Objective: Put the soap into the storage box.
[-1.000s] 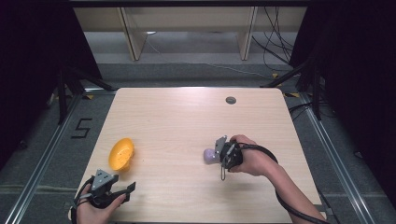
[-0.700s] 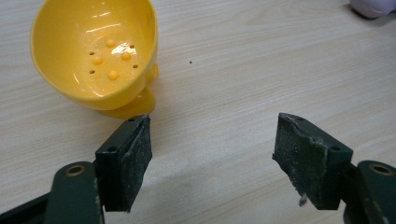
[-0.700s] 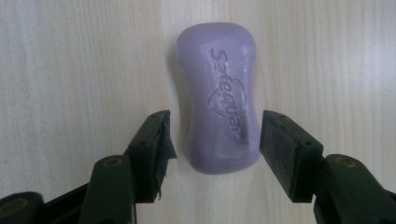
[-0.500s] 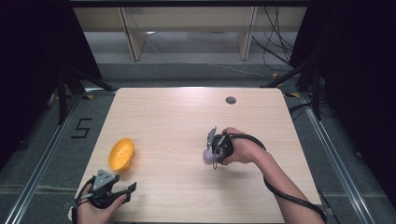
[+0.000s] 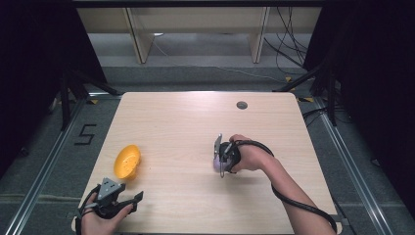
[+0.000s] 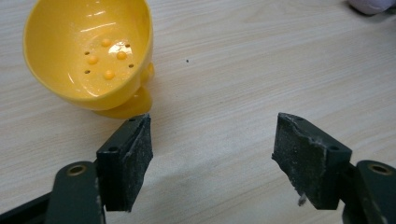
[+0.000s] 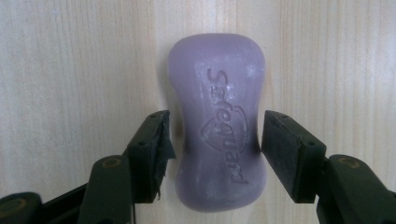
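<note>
Table (image 5: 195, 117) surface is mostly bare. Far half is occupied only by a small dark round spot (image 5: 242, 105) near the far edge. Near-left corner is blocked by the left gripper (image 5: 132, 199), with the yellow bowl (image 5: 126, 161) just beyond it; a narrow strip of wood is left between them. Centre-right is taken by the right gripper (image 5: 218, 156), whose jaws straddle the purple soap bar (image 7: 218, 121) with a thin gap on each side. A wide free lane is left between bowl and soap.
</note>
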{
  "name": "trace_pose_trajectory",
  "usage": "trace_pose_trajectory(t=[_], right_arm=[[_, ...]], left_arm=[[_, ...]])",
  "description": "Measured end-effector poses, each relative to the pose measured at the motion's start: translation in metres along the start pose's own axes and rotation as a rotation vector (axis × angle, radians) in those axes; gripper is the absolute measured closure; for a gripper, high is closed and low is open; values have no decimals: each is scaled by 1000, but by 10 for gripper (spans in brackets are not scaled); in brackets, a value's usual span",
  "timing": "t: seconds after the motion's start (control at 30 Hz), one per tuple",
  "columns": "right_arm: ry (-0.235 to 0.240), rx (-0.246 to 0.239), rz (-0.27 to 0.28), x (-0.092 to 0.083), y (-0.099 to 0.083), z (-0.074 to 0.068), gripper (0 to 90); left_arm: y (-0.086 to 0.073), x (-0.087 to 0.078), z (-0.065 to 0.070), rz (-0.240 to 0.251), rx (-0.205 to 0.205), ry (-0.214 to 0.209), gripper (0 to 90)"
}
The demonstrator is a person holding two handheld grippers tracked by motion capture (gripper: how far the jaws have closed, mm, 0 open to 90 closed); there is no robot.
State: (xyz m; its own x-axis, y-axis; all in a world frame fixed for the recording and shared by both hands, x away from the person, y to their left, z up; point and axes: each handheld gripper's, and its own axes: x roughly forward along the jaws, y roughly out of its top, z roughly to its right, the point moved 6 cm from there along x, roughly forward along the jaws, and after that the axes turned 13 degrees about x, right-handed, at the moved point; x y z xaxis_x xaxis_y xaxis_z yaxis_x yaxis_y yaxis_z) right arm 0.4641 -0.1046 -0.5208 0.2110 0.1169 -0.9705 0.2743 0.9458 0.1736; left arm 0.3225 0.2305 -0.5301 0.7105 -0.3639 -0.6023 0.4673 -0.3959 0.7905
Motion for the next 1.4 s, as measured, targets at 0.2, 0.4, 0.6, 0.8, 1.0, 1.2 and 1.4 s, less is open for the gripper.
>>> trace_pose_trajectory(t=[0.2,0.4,0.6,0.8,1.0,1.2,1.4], right_arm=[[10,-44,-10,9,6,3,451],[14,-36,-25,12,7,4,494],[1,-43,-3,13,6,5,500],[-46,-16,40,10,1,-1,504],[-64,-45,80,5,-2,-3,506],[-79,26,68,2,-8,-8,507],[-128,36,113,-6,-11,-10,507]], left_arm=[[0,0,-3,-1,42,-7,276],[-1,0,-2,-7,22,-3,285],[0,-1,-3,5,35,-10,290],[0,-2,-1,-8,31,7,293],[1,0,-2,10,46,-3,295],[1,-2,0,1,15,11,295],[1,-1,-2,18,53,-12,296]])
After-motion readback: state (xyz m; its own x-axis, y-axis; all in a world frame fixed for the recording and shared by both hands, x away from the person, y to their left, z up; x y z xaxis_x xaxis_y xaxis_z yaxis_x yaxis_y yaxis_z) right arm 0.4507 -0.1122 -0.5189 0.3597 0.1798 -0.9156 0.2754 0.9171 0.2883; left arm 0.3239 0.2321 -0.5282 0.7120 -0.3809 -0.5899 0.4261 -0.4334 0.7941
